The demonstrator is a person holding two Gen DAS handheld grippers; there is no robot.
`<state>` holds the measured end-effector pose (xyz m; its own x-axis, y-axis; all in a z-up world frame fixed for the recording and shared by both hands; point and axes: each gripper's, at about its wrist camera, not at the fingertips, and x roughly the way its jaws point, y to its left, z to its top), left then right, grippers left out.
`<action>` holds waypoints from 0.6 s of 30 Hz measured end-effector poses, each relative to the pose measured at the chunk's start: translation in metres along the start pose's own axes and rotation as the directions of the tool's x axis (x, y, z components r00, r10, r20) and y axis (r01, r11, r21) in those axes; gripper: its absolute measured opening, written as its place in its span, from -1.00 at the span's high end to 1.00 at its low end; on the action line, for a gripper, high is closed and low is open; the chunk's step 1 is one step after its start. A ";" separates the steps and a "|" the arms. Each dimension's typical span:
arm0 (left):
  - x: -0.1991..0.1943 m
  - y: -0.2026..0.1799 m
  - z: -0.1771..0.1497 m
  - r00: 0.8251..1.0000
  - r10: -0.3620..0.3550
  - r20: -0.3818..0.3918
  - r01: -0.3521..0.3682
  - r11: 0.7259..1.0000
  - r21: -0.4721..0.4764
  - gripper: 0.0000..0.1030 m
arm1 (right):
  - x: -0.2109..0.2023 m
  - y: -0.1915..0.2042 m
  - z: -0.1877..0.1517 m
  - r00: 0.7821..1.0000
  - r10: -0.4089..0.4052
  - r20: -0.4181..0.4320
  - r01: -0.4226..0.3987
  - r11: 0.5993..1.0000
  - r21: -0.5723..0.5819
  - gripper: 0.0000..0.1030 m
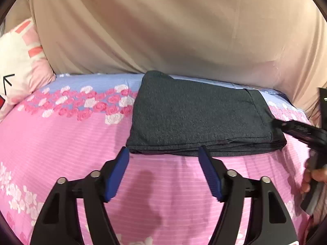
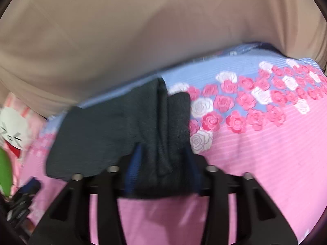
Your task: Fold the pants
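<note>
Dark grey pants (image 1: 196,118) lie folded in a flat rectangle on the pink bed sheet (image 1: 61,138). My left gripper (image 1: 163,155) is open and empty, its blue pads just in front of the pants' near edge. In the left wrist view my right gripper (image 1: 294,129) reaches in from the right at the pants' right edge. In the right wrist view the right gripper (image 2: 163,155) has its fingers around the pants' (image 2: 98,130) near end, with folded layers between the blue pads (image 2: 133,163). That view is blurred.
A tan curtain (image 1: 163,30) hangs behind the bed. A white and pink cartoon pillow (image 1: 18,61) lies at the far left. The sheet has a blue band with pink and white roses (image 2: 245,98) at the back.
</note>
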<state>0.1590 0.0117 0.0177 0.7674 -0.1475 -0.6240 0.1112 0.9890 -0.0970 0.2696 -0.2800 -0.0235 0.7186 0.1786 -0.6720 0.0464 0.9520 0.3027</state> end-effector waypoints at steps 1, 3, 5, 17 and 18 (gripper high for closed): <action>0.001 0.002 0.000 1.000 -0.006 -0.001 0.006 1.000 -0.004 -0.34 | 0.002 0.002 -0.001 1.000 0.009 -0.004 -0.009 1.000 -0.008 0.23; 0.002 0.005 0.001 1.000 -0.010 -0.010 0.010 1.000 -0.017 -0.34 | -0.007 0.012 0.000 1.000 -0.008 0.020 0.009 0.999 -0.047 0.51; 0.003 0.008 0.002 1.000 -0.014 -0.012 0.014 1.000 -0.028 -0.34 | -0.031 0.019 0.003 0.996 -0.026 0.083 0.032 0.997 -0.072 0.97; 0.002 0.006 0.000 1.000 -0.026 -0.013 0.026 0.999 -0.020 -0.36 | -0.034 -0.003 0.010 0.994 0.094 0.048 -0.095 0.995 0.014 0.42; 0.002 0.007 0.000 0.999 -0.029 -0.013 0.029 0.999 -0.022 -0.36 | -0.027 0.005 0.011 0.996 0.084 0.033 -0.084 0.996 -0.013 0.24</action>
<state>0.1611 0.0180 0.0157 0.7554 -0.1763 -0.6311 0.1192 0.9840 -0.1322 0.2583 -0.2832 0.0032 0.7425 0.2498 -0.6215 -0.0228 0.9367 0.3494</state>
